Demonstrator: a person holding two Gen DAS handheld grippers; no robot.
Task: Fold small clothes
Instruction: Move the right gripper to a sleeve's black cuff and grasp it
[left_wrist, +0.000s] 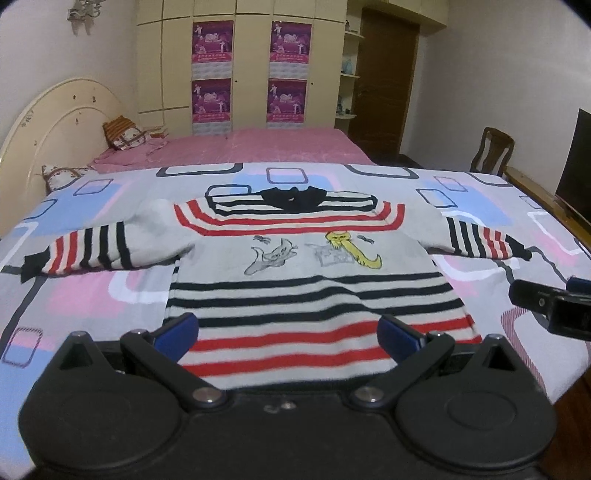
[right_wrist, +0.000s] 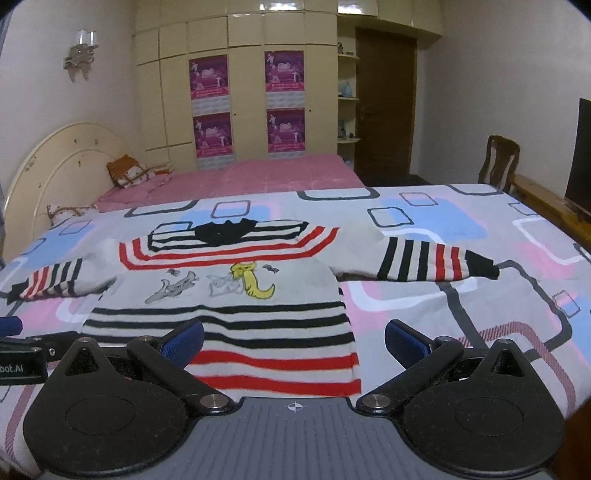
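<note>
A small striped sweater (left_wrist: 295, 280) lies flat and face up on the patterned bedspread (left_wrist: 92, 295), sleeves out to both sides (no fold made yet), as the left gripper (left_wrist: 288, 330) and right gripper (right_wrist: 293, 338) hover at its hem, jaws spread and empty; the whole folding appears still ahead

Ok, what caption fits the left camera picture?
Open left tongs hover over the striped sweater spread flat on the bedsheet.
</note>
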